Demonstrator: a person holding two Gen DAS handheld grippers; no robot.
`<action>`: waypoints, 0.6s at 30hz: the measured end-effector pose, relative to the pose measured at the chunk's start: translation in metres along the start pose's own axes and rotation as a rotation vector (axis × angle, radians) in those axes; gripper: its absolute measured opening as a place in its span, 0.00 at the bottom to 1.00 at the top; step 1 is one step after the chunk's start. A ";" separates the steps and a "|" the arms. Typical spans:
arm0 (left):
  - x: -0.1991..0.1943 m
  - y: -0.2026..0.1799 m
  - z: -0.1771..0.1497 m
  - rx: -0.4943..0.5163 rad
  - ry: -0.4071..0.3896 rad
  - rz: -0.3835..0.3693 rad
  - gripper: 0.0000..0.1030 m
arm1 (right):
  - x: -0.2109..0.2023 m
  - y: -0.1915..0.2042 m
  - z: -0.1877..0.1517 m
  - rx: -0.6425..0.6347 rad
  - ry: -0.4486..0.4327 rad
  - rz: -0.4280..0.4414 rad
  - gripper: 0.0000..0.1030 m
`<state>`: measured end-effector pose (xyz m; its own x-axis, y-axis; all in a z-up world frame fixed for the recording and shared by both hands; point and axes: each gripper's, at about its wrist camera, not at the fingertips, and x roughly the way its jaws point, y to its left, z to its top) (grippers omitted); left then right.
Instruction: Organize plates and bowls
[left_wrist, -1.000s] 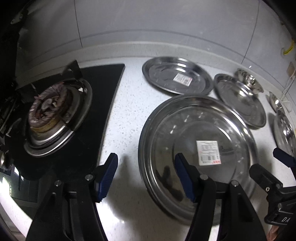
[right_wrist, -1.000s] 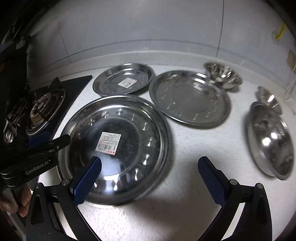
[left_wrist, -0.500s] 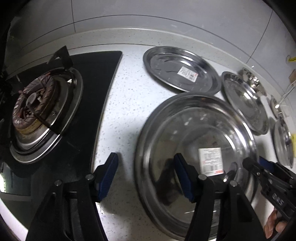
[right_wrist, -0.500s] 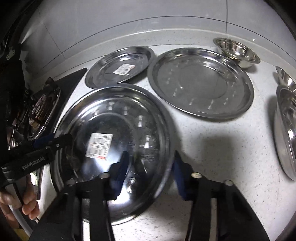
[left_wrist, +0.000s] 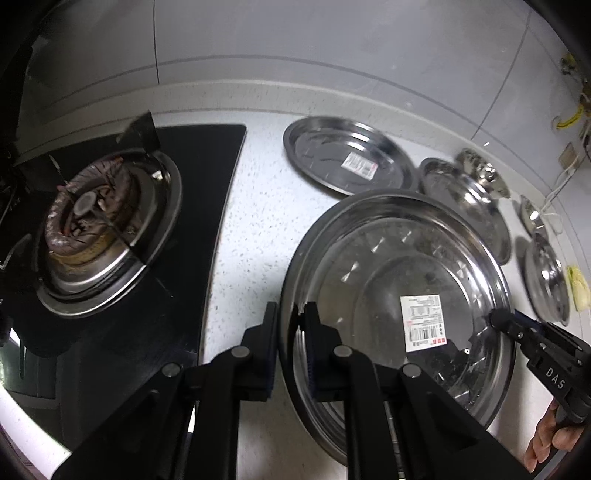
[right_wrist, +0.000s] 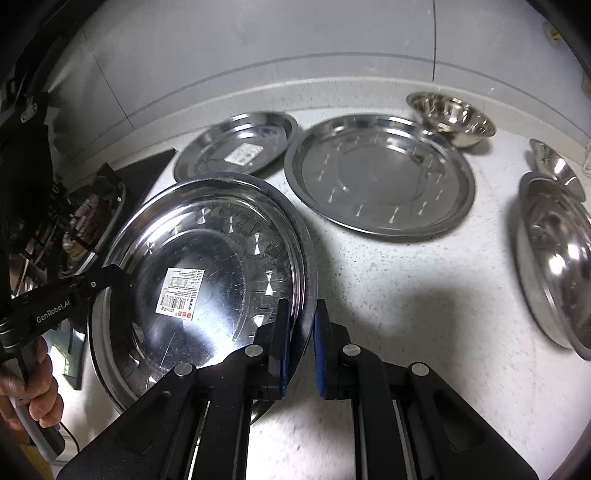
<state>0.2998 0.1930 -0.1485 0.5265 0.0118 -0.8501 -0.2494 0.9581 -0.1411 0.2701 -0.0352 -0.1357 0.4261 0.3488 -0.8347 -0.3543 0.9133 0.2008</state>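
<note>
Gripped at opposite rims, the big plate (left_wrist: 399, 295) is held by both grippers: the left gripper (left_wrist: 290, 354) has its jaws pinched on the left rim, and the right gripper (right_wrist: 301, 354) has its jaws pinched on the right rim. Its labelled face is turned up and its far edge appears raised off the worktop (right_wrist: 406, 295). Bare worktop is seen to its right and between it and the stove (left_wrist: 110, 236). Beyond it, a small plate (right_wrist: 236, 147) and a wide plate (right_wrist: 380, 181) are lying flat just beside each other, with a bowl (right_wrist: 450, 118) behind. Another plate (right_wrist: 557, 258) is set near the right edge.
</note>
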 end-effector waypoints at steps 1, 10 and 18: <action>-0.006 -0.001 -0.001 0.006 -0.004 -0.001 0.12 | -0.007 0.001 -0.001 0.000 -0.007 -0.002 0.10; -0.056 -0.014 -0.018 0.028 0.002 -0.045 0.12 | -0.061 0.009 -0.012 0.003 -0.048 -0.032 0.10; -0.093 -0.027 -0.036 0.062 0.060 -0.061 0.12 | -0.102 0.013 -0.032 0.020 -0.016 -0.055 0.10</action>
<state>0.2283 0.1561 -0.0839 0.4891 -0.0626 -0.8700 -0.1664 0.9724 -0.1635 0.1956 -0.0651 -0.0644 0.4581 0.3011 -0.8364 -0.3131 0.9353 0.1652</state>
